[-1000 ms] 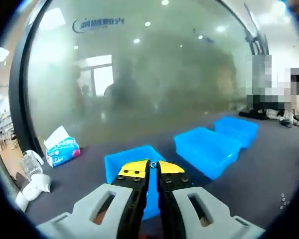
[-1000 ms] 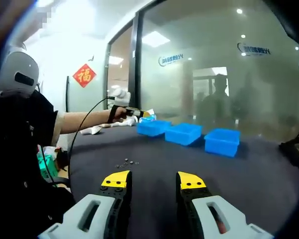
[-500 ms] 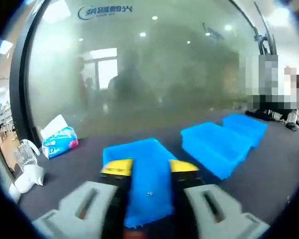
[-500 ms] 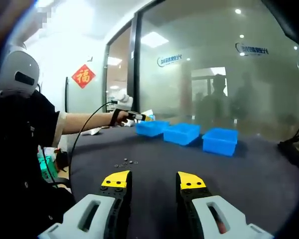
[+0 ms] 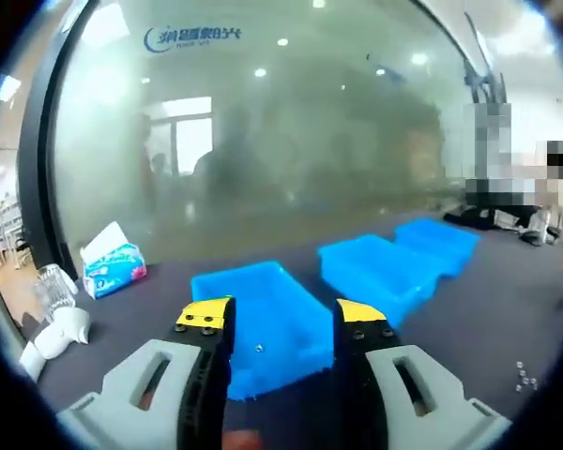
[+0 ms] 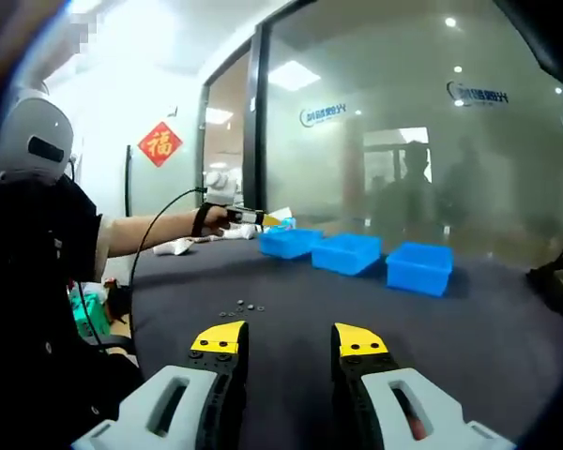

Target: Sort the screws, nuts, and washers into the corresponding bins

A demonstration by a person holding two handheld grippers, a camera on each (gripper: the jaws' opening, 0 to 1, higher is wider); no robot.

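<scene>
- My left gripper [image 5: 280, 323] has its yellow-tipped jaws spread apart with nothing between them; in the right gripper view I see it [image 6: 263, 219] held out at the end of my outstretched arm [image 6: 150, 231], just beside the leftmost bin.
- Directly past those spread tips in the left gripper view sits the nearest blue bin [image 5: 263, 319], and a small pale piece [image 5: 259, 348] lies on its floor; I cannot tell whether it is a screw, nut or washer.
- My right gripper [image 6: 286, 337] is also parted and empty, hovering low over the dark table [image 6: 488, 328].
- A little beyond its tips, a small cluster of loose hardware [image 6: 240, 307] lies scattered on the table, well apart from the bins; in the left gripper view a few tiny pieces [image 5: 524, 377] show at the lower right edge.
- Farther on, the middle bin [image 5: 375, 274] and the far bin [image 5: 439, 242] stand in a row with the first one, close together; from the right side I see the same three as left [image 6: 289, 242], middle [image 6: 346, 252] and right [image 6: 418, 266].
- Off to one side, a tissue pack [image 5: 113, 267] stands on the table, and nearer the edge a clear crumpled plastic item [image 5: 53, 286] and some white stuff [image 5: 56, 330].
- Behind everything runs a frosted glass wall [image 5: 291, 141] with a logo near its top; a red diamond sign [image 6: 159, 143] hangs on the wall further along.
</scene>
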